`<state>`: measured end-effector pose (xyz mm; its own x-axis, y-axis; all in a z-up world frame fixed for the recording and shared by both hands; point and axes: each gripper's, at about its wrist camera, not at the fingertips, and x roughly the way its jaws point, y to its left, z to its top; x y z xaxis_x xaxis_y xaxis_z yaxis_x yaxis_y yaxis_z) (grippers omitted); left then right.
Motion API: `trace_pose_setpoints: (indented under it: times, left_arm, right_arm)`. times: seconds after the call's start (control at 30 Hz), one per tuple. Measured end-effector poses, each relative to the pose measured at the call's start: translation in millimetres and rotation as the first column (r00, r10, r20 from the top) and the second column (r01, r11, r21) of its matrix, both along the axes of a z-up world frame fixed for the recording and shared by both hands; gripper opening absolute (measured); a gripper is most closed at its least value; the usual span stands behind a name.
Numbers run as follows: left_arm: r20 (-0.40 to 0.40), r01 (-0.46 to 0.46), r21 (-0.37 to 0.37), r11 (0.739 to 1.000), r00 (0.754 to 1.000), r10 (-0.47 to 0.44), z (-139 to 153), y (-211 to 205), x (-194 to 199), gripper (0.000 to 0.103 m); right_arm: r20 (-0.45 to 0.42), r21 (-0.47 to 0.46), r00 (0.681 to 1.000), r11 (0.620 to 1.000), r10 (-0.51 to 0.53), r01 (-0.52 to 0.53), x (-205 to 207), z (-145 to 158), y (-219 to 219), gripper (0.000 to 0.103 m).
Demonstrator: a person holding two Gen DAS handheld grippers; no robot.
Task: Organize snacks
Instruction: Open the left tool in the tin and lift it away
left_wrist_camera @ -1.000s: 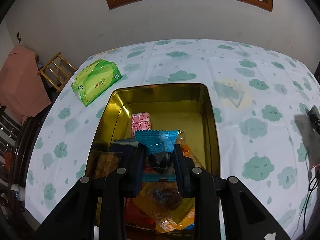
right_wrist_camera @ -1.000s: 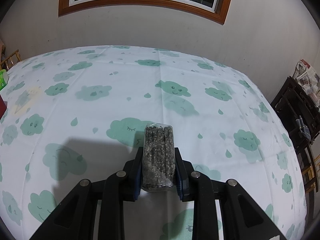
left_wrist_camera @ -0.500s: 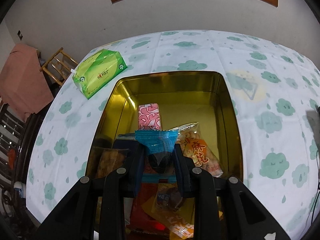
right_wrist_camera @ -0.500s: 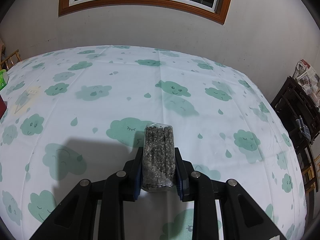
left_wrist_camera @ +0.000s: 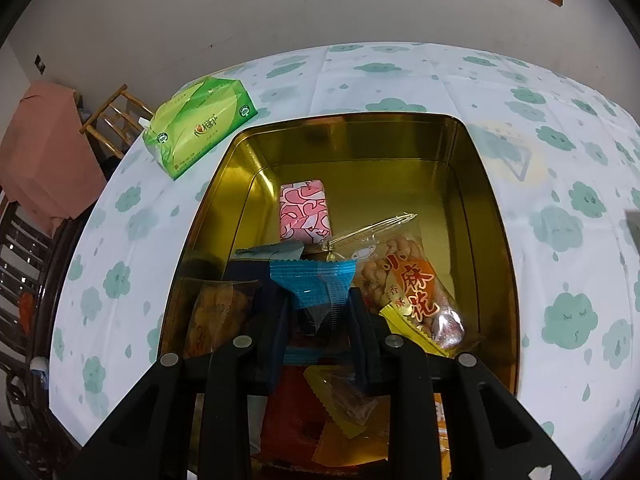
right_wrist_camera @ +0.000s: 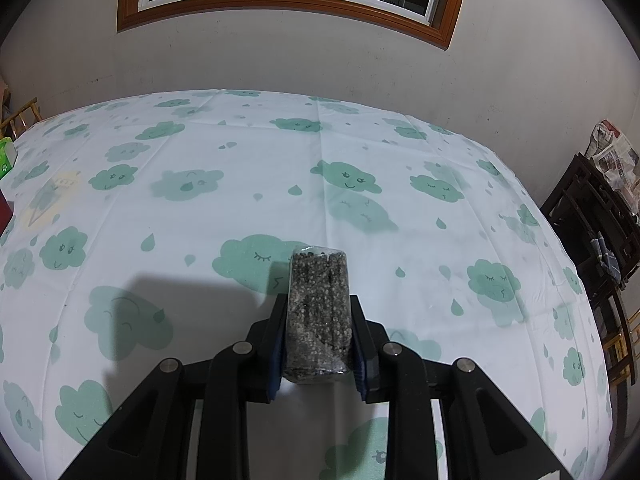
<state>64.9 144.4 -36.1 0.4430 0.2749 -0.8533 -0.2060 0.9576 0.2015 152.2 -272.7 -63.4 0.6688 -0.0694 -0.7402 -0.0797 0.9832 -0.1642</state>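
Note:
My left gripper [left_wrist_camera: 318, 312] is shut on a blue-wrapped snack [left_wrist_camera: 316, 284] and holds it over the near half of a gold tin box [left_wrist_camera: 496, 216]. Inside the tin lie a pink patterned packet [left_wrist_camera: 305, 210], a clear bag of twisted fried dough with an orange label [left_wrist_camera: 412, 284], a brown snack bag [left_wrist_camera: 218, 312] and red and yellow packets [left_wrist_camera: 320, 412] under the fingers. My right gripper [right_wrist_camera: 318, 320] is shut on a clear pack of dark seeds [right_wrist_camera: 318, 304], held above the cloud-print tablecloth [right_wrist_camera: 240, 184].
A green tissue pack [left_wrist_camera: 200, 124] lies on the table left of the tin's far corner. A wooden chair [left_wrist_camera: 116, 114] and pink cloth [left_wrist_camera: 44, 156] stand beyond the left table edge. A dark shelf [right_wrist_camera: 596, 224] stands right of the table.
My left gripper has moved forward and lower over the tin with the blue snack; the tin's contents now show larger. The right gripper has not moved.

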Motion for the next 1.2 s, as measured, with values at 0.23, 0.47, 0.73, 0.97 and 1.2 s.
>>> trace_pose_setpoints:
  times: [0.23, 0.47, 0.73, 0.97, 1.2]
  left_arm:
    - [0.001, 0.004, 0.012, 1.0, 1.0, -0.004, -1.2, 0.6, 0.3, 0.027]
    - [0.007, 0.011, 0.031, 0.999, 1.0, -0.011, 0.2, -1.0, -0.8, 0.029]
    - [0.007, 0.011, 0.032, 0.999, 1.0, -0.011, 0.7, -0.7, -1.3, 0.029]
    - [0.017, 0.017, 0.036, 0.999, 1.0, -0.018, 4.8, -2.2, -4.8, 0.034]
    - [0.037, 0.016, 0.031, 0.999, 0.999, -0.018, 13.7, -3.1, -8.8, 0.036]
  right_arm:
    - [-0.012, -0.003, 1.0, 1.0, -0.001, 0.001, 0.0, -0.4, 0.5, 0.028]
    - [-0.011, -0.004, 1.0, 1.0, -0.001, 0.001, 0.5, -0.2, 0.7, 0.028]
    - [-0.011, -0.007, 1.0, 1.0, -0.001, 0.001, -0.1, 0.5, 0.4, 0.028]
    - [-0.01, -0.016, 1.0, 1.0, -0.003, 0.002, -1.0, 0.8, -1.0, 0.028]
    - [-0.011, -0.018, 1.0, 1.0, -0.002, 0.002, -0.5, 1.2, 0.8, 0.028]
